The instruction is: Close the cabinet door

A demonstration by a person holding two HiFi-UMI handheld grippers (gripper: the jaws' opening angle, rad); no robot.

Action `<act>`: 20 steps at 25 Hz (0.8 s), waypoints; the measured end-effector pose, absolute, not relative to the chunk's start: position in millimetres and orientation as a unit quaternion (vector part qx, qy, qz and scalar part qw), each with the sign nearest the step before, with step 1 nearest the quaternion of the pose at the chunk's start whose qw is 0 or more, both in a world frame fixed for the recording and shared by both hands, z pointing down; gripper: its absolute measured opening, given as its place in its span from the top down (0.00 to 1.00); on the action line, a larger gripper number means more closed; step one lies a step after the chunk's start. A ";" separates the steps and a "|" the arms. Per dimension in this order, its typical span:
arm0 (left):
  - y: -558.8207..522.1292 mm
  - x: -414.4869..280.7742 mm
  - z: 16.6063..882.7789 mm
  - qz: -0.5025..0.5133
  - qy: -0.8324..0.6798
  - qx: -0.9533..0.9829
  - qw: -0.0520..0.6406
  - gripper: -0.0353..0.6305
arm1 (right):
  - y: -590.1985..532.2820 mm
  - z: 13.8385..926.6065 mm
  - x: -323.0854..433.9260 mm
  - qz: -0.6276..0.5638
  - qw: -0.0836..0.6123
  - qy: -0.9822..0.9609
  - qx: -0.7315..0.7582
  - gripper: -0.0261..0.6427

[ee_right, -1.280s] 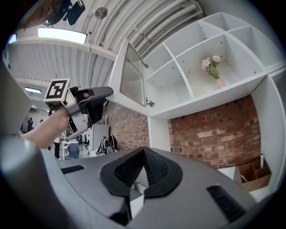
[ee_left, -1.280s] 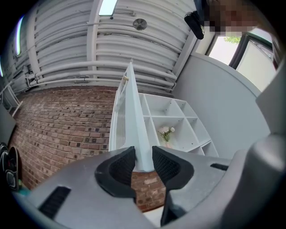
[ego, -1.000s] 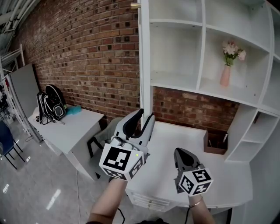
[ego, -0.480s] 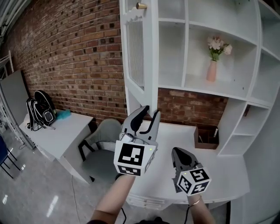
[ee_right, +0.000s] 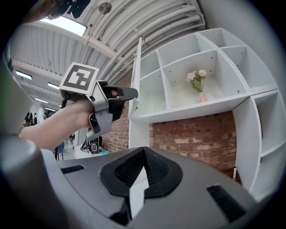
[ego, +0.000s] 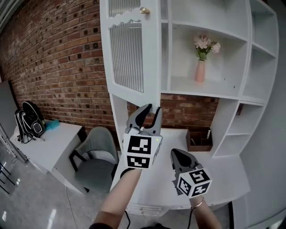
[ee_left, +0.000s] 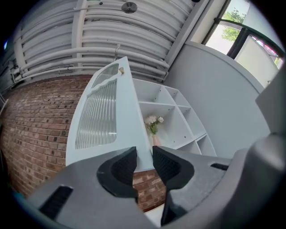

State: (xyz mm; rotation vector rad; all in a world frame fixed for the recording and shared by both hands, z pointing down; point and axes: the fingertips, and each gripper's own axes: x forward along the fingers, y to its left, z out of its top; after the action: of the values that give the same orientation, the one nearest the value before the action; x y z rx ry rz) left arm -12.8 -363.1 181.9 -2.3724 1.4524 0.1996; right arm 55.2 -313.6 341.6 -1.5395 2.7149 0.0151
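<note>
The white cabinet door (ego: 129, 58) with a ribbed glass pane and a brass knob (ego: 144, 10) stands partly swung out from the white shelf unit (ego: 232, 96). My left gripper (ego: 149, 109) is open, with its tips just under the door's lower edge; I cannot tell whether they touch it. In the left gripper view the door (ee_left: 107, 120) fills the space above the parted jaws of the left gripper (ee_left: 144, 154). My right gripper (ego: 178, 154) is lower and to the right, shut and holding nothing. The right gripper view shows the door (ee_right: 136, 85) nearly edge-on.
A pink vase of flowers (ego: 200, 69) stands on a shelf. A white desk (ego: 223, 179) lies below, with a brown box (ego: 199, 138) at its back. A grey chair (ego: 96, 161) and a side table with a backpack (ego: 27, 120) stand left, by the brick wall (ego: 53, 67).
The door has swung from edge-on to showing its glass face, turning toward the shelves. My left gripper moved right along with it. The right gripper shifted slightly.
</note>
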 end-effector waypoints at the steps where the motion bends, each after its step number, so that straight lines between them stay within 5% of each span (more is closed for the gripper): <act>1: -370.6 -6.6 182.1 0.064 0.513 -0.838 0.177 0.78 | -314.7 340.6 57.9 0.006 0.010 0.869 -0.494 0.96; 20: -458.1 36.6 181.1 0.033 0.516 -0.841 0.161 0.82 | -364.7 340.1 95.3 0.010 0.002 0.862 -0.507 0.96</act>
State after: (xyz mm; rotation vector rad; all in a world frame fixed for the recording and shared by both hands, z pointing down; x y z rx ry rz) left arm 36.6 -458.1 181.1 -2.4002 1.4743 0.0941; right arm 95.3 -364.7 340.1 -1.5891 2.7041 0.0310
